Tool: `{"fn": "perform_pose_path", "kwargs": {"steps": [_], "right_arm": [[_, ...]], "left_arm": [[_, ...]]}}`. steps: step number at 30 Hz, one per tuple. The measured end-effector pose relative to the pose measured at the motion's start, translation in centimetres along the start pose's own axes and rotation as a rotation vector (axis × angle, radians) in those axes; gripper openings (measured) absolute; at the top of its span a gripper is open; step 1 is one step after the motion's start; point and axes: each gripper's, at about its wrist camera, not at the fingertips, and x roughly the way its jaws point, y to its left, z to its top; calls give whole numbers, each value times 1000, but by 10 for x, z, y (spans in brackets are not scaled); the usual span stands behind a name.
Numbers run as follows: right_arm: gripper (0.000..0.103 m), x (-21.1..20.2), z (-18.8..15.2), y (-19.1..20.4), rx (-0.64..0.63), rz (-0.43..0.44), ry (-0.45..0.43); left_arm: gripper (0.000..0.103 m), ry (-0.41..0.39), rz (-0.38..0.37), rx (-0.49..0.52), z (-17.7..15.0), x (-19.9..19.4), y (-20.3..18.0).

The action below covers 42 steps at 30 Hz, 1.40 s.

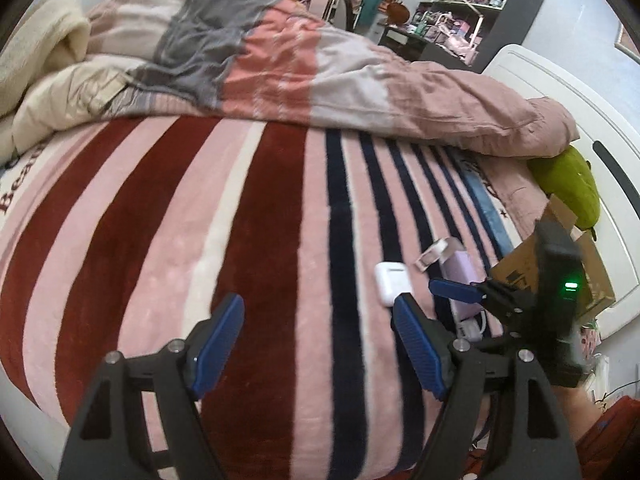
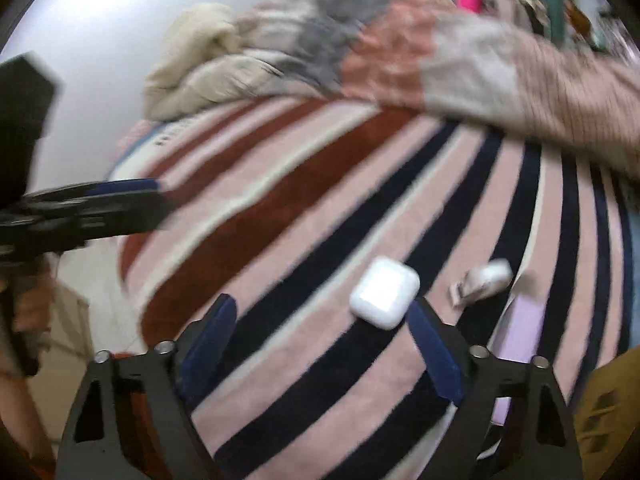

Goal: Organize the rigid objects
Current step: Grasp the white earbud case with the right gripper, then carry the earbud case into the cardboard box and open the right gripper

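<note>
One cardboard box (image 1: 560, 264) stands at the right edge of the bed, its flaps up; its inside cannot be seen in either view, so its contents cannot be told. In the left wrist view a green plush item (image 1: 572, 188) lies just behind the box, against the white bed frame (image 1: 560, 92).

One white earbud case (image 2: 385, 298) lies closed on the striped blanket (image 1: 160, 220), taken here as the landmark. Counted near the case: one small pale clip-like item (image 2: 482, 280), blurred, just to its right and apart from it; one lilac flat device (image 2: 520, 332) beyond that, near the box; one white plug or cable end (image 1: 472, 326) touching the lilac device at its near end. A bunched quilt (image 1: 300, 60) lies across the bed well behind the case.

Left tool (image 1: 320, 344): fingers apart, nothing between them, held over the blanket to the left of the case; its right finger tip sits just in front of the case in that view.

Right tool (image 2: 322, 344): fingers apart, nothing between them; the case lies just ahead of its right finger (image 2: 434, 352), near it but whether touching cannot be told because of blur. The right wrist view is motion-blurred throughout.

Total rigid items seen on the blanket: four. Containers: one.
</note>
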Motion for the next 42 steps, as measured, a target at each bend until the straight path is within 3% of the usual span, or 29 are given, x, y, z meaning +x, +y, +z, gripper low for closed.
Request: {"fn": "perform_pose_path", "kwargs": {"steps": [7,17,26,30,36,38,42], "right_arm": [[51,37,-12,-27,199,-154,-34],[44,51,2,-9,112,-289,-51],[41,6,3,0,10,-136,-131],[41,-17,3,3,-38,-34,-137],[41,-75,3,9,-131,75,-228],[41,-96,3,10,-153,101,-267],[41,-135,-1,5,-199,91,-345]], "left_arm": [[75,16,-7,-13,-1,13,15],[75,30,-14,-27,0,20,19],[75,13,-130,1,8,9,-19],[74,11,-141,11,10,2,-36],[74,-2,-305,50,20,-14,-81],[69,0,-368,66,25,-16,-101],[49,18,-460,123,37,-15,-143]]}}
